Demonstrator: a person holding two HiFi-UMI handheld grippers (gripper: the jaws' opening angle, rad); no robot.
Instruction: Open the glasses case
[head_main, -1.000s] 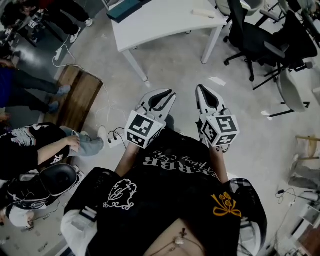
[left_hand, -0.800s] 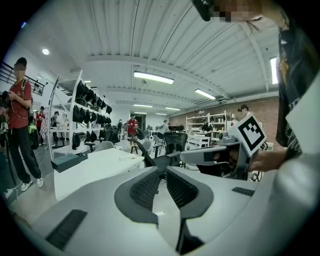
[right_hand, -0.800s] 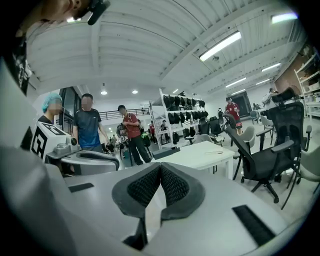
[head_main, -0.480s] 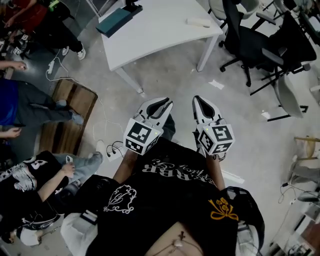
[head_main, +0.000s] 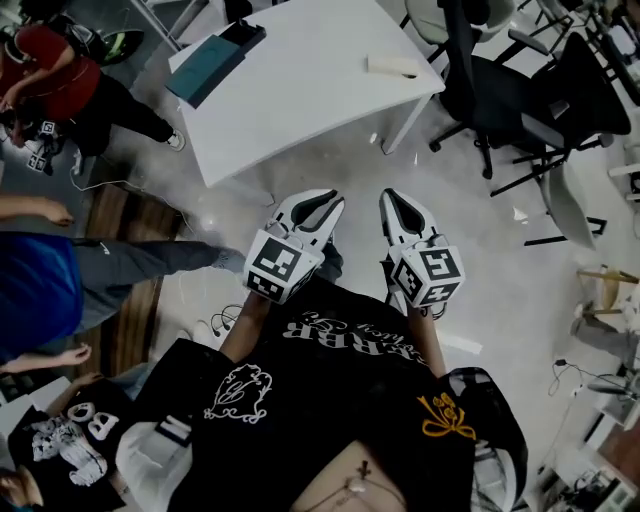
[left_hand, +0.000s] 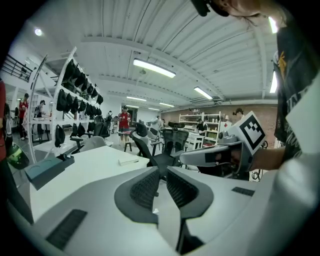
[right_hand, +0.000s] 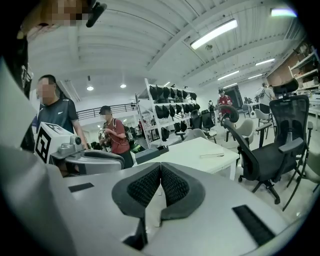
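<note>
The case, probably the pale oblong thing (head_main: 393, 65) at the table's (head_main: 300, 110) far right, lay untouched. Over the last second the table had drawn nearer in the head view, so the person seemed to be walking up to it. Both grippers were well short of it, over the floor. The left gripper (head_main: 318, 205) had its jaws slightly apart and empty, while the right gripper (head_main: 400, 207) had its jaws together on nothing. Opening had not begun.

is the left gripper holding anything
No, the left gripper has its jaws slightly apart with nothing between them, and only an office chair shows beyond the gap.
</note>
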